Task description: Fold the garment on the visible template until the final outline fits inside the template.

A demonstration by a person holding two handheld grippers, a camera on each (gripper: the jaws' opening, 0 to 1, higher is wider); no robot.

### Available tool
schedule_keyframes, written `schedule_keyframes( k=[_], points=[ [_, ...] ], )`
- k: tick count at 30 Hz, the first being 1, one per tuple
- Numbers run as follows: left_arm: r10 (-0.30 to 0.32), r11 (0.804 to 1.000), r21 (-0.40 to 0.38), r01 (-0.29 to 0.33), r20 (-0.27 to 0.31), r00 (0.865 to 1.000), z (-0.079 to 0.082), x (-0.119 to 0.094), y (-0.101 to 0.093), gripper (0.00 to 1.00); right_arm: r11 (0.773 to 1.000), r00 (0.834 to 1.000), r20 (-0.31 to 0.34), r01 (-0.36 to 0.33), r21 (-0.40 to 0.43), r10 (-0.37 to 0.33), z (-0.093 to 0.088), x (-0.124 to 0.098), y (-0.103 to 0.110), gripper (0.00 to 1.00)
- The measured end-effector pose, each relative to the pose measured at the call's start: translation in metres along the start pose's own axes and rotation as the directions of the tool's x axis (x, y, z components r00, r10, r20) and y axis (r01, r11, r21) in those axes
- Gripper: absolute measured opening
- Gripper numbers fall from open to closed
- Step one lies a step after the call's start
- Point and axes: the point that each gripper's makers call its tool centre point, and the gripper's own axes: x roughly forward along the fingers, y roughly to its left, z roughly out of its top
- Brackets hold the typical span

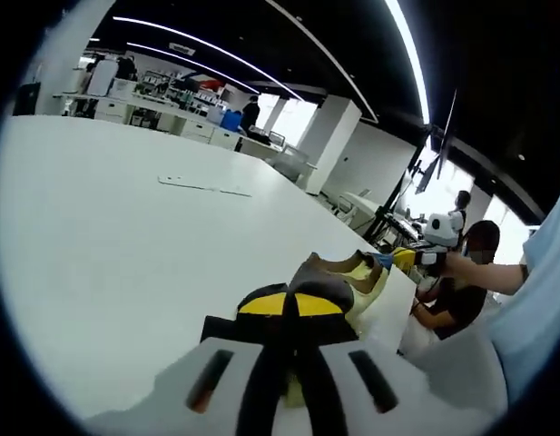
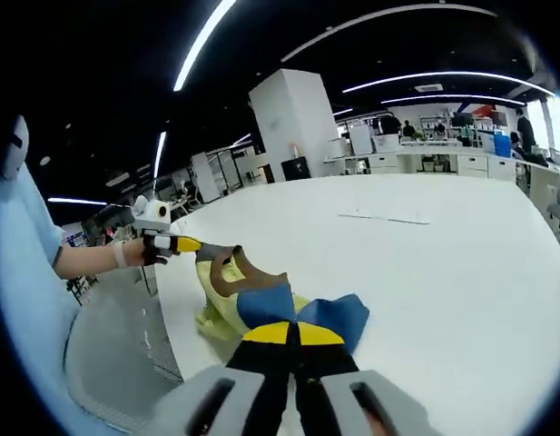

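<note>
A yellow garment with a brown collar (image 1: 338, 272) and blue panels (image 2: 270, 304) lies bunched near the white table's (image 1: 125, 254) edge. My left gripper (image 1: 291, 304) has its jaws shut, with yellow cloth between them. In the right gripper view it comes in from the left as the left gripper (image 2: 218, 250), pinching the brown collar. My right gripper (image 2: 293, 334) is shut on the blue part of the garment. Seen from the left gripper view, the right gripper (image 1: 388, 261) holds the garment's far end. A thin pale template outline (image 1: 204, 186) lies flat farther out on the table, also the template outline (image 2: 386, 217).
The table edge (image 2: 171, 327) runs close beside the garment, with grey floor (image 2: 107, 363) below. A person's light blue sleeve (image 2: 25, 272) is at the left. A seated person (image 1: 456, 295) is beyond the edge. Desks and pillars stand far behind.
</note>
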Motion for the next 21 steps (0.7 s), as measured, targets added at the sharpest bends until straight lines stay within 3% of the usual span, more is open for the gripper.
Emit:
schedule_keyframes(
  k=[4,9,13,16,21],
  points=[
    [-0.020,0.999,0.029,0.017,0.091,0.996,0.023,-0.010,-0.014,0.00,0.999,0.999,0.040,-0.007,-0.044,0.009,0.024,-0.006,0.010,0.00],
    [-0.009,1.000,0.021,0.006,0.135,0.991,0.036,-0.020,-0.021,0.00,0.998,0.995,0.095,-0.013,-0.068,0.020,0.049,-0.015,0.024,0.00],
    [-0.012,0.999,0.037,0.008,0.115,0.993,0.037,-0.020,-0.028,0.00,0.996,0.994,0.103,-0.011,-0.086,0.020,0.056,-0.019,0.029,0.00],
    [0.004,0.994,0.108,-0.009,0.046,0.999,0.036,-0.019,-0.033,0.00,0.996,0.994,0.104,-0.010,-0.091,0.019,0.056,-0.020,0.031,0.00],
    [-0.018,0.989,0.146,0.013,0.034,0.999,0.057,-0.024,-0.051,0.00,0.994,0.992,0.126,-0.011,-0.109,0.025,0.068,-0.026,0.040,0.00]
  ],
)
